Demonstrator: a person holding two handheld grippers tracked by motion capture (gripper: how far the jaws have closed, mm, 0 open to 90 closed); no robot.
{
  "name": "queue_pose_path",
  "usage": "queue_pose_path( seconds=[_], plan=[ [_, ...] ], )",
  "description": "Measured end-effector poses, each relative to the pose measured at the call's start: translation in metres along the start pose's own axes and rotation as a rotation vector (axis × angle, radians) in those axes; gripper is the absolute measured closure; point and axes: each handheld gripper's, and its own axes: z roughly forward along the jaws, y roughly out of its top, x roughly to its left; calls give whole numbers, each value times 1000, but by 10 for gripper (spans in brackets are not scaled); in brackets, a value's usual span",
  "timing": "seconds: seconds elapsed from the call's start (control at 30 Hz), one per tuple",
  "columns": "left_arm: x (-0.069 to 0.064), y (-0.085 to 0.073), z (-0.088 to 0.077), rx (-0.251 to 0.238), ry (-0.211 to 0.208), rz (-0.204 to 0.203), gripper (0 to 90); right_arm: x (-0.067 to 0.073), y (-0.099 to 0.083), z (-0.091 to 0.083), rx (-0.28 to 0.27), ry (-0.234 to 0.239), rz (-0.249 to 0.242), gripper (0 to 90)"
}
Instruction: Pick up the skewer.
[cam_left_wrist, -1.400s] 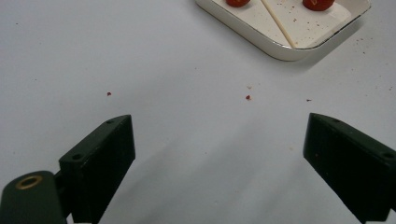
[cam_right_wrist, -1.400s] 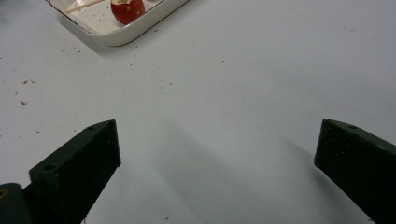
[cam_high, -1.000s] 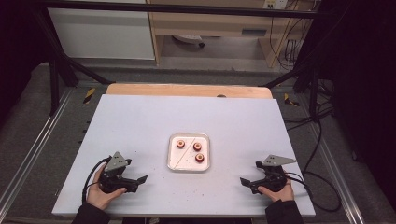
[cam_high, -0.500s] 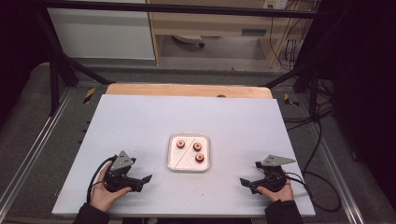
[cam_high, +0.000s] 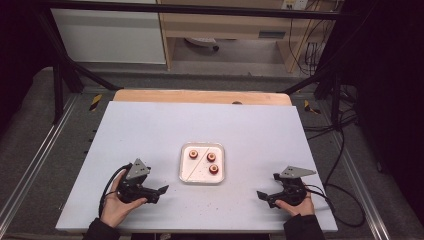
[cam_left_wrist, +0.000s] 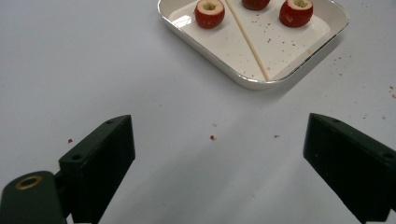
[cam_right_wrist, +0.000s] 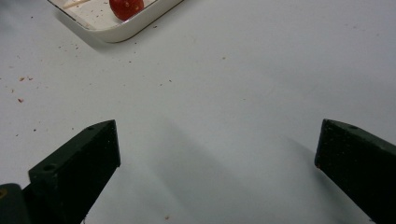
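A white tray (cam_high: 220, 149) sits mid-table with three hollowed red fruits (cam_high: 211, 157) and a thin wooden skewer (cam_high: 195, 162) lying across it. My left gripper (cam_high: 159, 194) rests low on the table to the tray's lower left, open and empty. In the left gripper view its jaws (cam_left_wrist: 219, 135) stand wide apart, facing the tray (cam_left_wrist: 252, 83), the fruits (cam_left_wrist: 209, 12) and the skewer (cam_left_wrist: 247, 39). My right gripper (cam_high: 264, 198) lies to the tray's lower right, open and empty; in its view (cam_right_wrist: 217, 135) the tray's corner (cam_right_wrist: 121, 31) and one fruit (cam_right_wrist: 126, 8) show.
The white tabletop (cam_high: 150, 135) carries small red crumbs near the tray (cam_left_wrist: 212, 137). A wooden strip (cam_high: 200, 96) borders the far edge. Cables (cam_high: 340, 192) trail off the right side, and metal rails run along both sides.
My left gripper has slid slightly to the right, toward the tray. The right gripper has not moved.
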Motion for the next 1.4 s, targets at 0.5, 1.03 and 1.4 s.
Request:
queue_pose_path(
  seconds=[0.5, 1.03, 1.4],
  plan=[
    [-18, 40, 15, 30, 13, 20, 109, 1, 0, 1, 14, -2, 2, 7],
    [-31, 66, 58, 98, 9, 3, 270, 1, 0, 2, 15, -1, 2, 8],
    [-39, 70, 89, 146, 23, 12, 514, 1, -1, 2, 19, 3, 6, 8]
  ],
)
